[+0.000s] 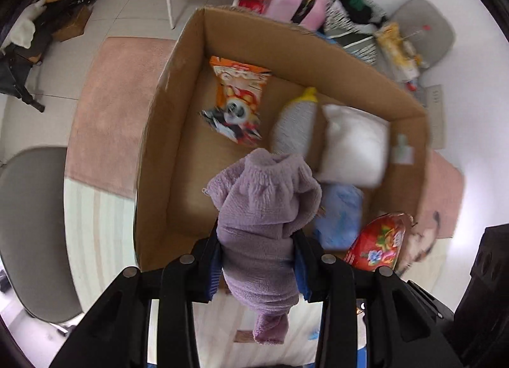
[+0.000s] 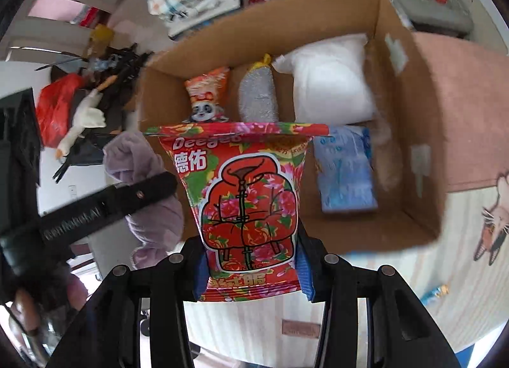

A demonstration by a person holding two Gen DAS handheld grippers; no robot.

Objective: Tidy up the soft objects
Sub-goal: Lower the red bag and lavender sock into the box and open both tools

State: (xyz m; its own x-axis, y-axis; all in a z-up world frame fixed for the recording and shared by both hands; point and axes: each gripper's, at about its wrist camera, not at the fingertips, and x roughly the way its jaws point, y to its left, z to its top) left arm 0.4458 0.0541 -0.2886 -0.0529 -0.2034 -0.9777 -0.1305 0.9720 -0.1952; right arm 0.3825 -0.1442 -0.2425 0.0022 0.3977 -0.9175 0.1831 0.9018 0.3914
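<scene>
Purple towel (image 1: 264, 225) hangs lengthwise, pinched in the left gripper (image 1: 257, 260) jaws over the cardboard box (image 1: 178, 107) near edge. Right gripper (image 2: 251, 269) jaws clamp the upright red floral packet (image 2: 248, 202). Inside lie a white pillow (image 1: 353, 145), blue pack (image 1: 342, 215), and orange bag (image 1: 238, 97).

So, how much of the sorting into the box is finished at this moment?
Done: an orange pack, a grey roll, a white pillow and a blue pack lie in the cardboard box. In hand: the left gripper holds a purple towel, the right gripper a red floral pack. Left: dropping both in.
</scene>
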